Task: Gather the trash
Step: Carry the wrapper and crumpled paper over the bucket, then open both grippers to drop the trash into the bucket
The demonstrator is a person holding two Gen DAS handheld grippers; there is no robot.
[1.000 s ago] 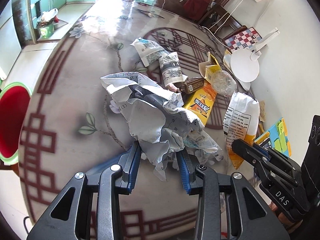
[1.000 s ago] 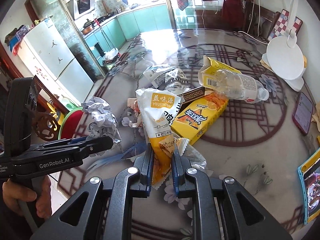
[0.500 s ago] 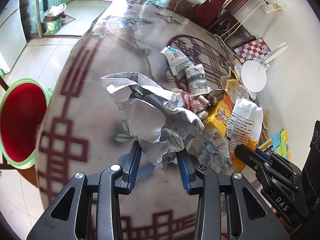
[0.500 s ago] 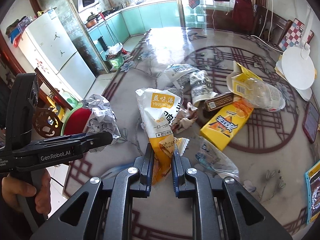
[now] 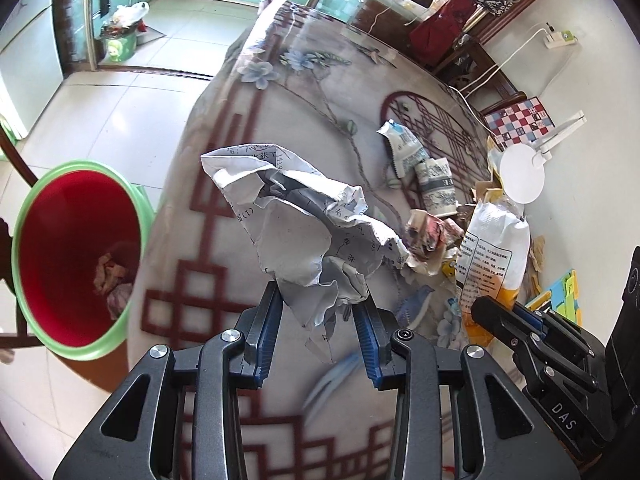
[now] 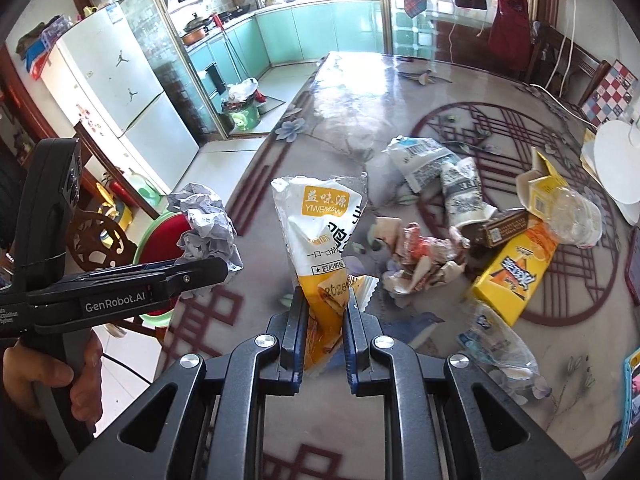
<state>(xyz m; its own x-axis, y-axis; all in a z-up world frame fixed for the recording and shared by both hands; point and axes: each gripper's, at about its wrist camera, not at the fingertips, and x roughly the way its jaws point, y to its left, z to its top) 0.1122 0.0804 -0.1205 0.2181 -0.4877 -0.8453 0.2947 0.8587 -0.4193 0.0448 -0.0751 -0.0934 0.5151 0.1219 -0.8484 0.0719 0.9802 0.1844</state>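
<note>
Left tongs (image 5: 320,312) clamped on crumpled paper (image 5: 304,224); right tongs (image 6: 324,308) clamped on snack bag (image 6: 320,232). Red bin (image 5: 76,256) beside surface (image 5: 224,128), bottom contents unclear.

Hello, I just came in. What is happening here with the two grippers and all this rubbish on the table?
A person is clearing trash off the table with a handheld gripper in each hand. The left gripper is shut on a crumpled paper ball, held up near the table edge, with the green-rimmed red bin on the floor to its left. The right gripper is shut on a white and yellow snack bag. A yellow carton, a plastic bottle and several wrappers lie on the table.
</note>
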